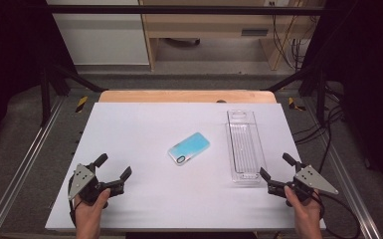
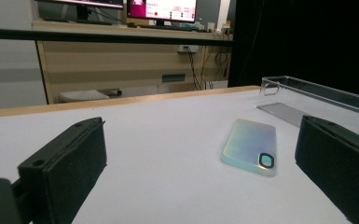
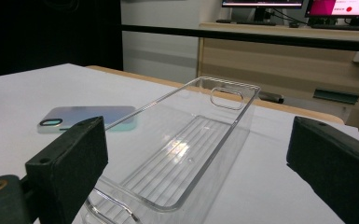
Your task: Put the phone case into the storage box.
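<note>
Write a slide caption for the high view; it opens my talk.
Two open grippers flank a phone case and clear tray.

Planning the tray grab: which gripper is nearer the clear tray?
Right. The right gripper sits open just off the clear tray's near end; the left gripper is open across the table, beyond the phone case.
</note>
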Demonstrator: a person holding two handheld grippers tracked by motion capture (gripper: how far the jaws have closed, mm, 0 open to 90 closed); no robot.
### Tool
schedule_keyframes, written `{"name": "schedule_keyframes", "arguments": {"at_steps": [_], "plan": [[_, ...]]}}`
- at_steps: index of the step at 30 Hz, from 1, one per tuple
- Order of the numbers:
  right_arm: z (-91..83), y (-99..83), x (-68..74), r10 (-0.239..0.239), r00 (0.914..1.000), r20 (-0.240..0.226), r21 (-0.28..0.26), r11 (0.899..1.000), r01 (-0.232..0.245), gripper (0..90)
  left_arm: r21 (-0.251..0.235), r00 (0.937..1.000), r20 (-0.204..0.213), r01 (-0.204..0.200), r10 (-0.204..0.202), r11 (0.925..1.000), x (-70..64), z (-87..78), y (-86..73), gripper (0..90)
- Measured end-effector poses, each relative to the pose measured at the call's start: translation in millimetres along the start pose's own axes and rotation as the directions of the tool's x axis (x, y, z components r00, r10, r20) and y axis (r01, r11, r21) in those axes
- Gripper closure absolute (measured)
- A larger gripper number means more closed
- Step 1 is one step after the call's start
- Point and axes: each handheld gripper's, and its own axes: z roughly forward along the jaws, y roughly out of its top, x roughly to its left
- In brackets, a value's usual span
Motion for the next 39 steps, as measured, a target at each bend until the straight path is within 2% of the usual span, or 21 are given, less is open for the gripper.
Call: {"name": "schedule_keyframes", "arguments": {"at_steps": [5,6,10,13,15,18,20,22,25,28,31,32,34,35,36,38,39], "plan": [[-1.3,0.2,-0.2,0.003,1.0000,0.004,-0.001,1.000,-0.003,5.7,0.024,0.9999,0.013,-0.001,0.000,0.9997,-5.6,3.3,-0.1,2.0],[-1.5,0.2,0.0,0.003,1.0000,0.005,-0.001,1.000,-0.003,5.7,0.048,0.9999,0.012,-0.003,0.002,0.9988,-8.9,5.4,-0.7,2.2],[-1.5,0.0,1.7,-0.001,1.0000,0.004,0.003,1.000,0.001,5.7,0.069,0.9997,0.026,0.002,-0.004,0.9976,-19.5,10.3,0.3,3.2],[-2.8,0.4,2.8,-0.001,1.0000,0.010,0.003,1.000,0.001,5.6,0.115,0.9997,0.020,-0.017,0.015,0.9932,-26.8,16.9,2.8,4.4],[-3.6,0.8,3.0,-0.004,0.9999,0.012,0.003,1.000,0.004,5.6,0.127,0.9998,0.015,-0.013,0.011,0.9918,-29.0,19.8,3.7,6.2],[-5.2,0.3,2.7,-0.009,0.9998,0.015,0.007,1.000,0.009,5.7,0.172,0.9991,0.040,-0.017,0.010,0.9849,-38.4,37.1,8.7,10.3],[-4.5,0.3,3.4,-0.013,0.9998,0.013,0.012,1.000,0.013,5.7,0.189,0.9991,0.043,-0.013,0.005,0.9819,-41.1,47.1,12.1,14.6],[-4.1,0.0,3.4,-0.024,0.9996,0.017,0.019,1.000,0.024,5.7,0.208,0.9991,0.040,0.003,-0.012,0.9782,-43.0,59.4,16.9,20.7],[-4.1,0.2,3.7,-0.015,0.9997,0.018,0.015,1.000,0.015,5.9,0.225,0.9981,0.055,0.013,-0.026,0.9743,-46.5,77.4,24.7,31.4],[-3.7,0.1,4.1,-0.026,0.9994,0.021,0.020,0.999,0.026,6.0,0.222,0.9964,0.071,0.031,-0.047,0.9745,-47.2,91.2,31.0,48.3],[-2.9,-0.2,4.8,-0.031,0.9993,0.019,0.025,0.999,0.031,6.0,0.230,0.9960,0.078,0.024,-0.043,0.9729,-47.5,100.6,33.2,66.4],[-2.1,-0.1,5.9,-0.040,0.9991,0.014,0.025,0.999,0.040,6.0,0.241,0.9967,0.072,0.019,-0.038,0.9703,-47.1,107.2,33.3,70.8],[-2.0,0.1,6.7,-0.043,0.9990,0.016,0.029,0.999,0.042,6.0,0.274,0.9947,0.084,0.035,-0.060,0.9611,-45.2,114.3,32.7,82.0],[-2.0,0.1,6.7,-0.043,0.9990,0.016,0.029,0.999,0.042,6.0,0.274,0.9947,0.084,0.035,-0.060,0.9611,-45.2,114.3,32.7,86.3],[-1.7,0.2,6.7,-0.042,0.9990,0.015,0.029,0.999,0.041,6.0,0.301,0.9943,0.091,0.025,-0.054,0.9534,-45.7,121.6,31.2,89.4],[-1.6,0.2,6.7,-0.040,0.9990,0.016,0.030,0.999,0.040,6.0,0.319,0.9951,0.092,0.006,-0.037,0.9477,-47.3,126.7,30.7,89.7],[-1.8,0.4,6.7,-0.042,0.9990,0.018,0.028,0.999,0.042,6.0,0.319,0.9951,0.092,0.006,-0.037,0.9477,-47.3,126.7,30.7,89.8]]}}
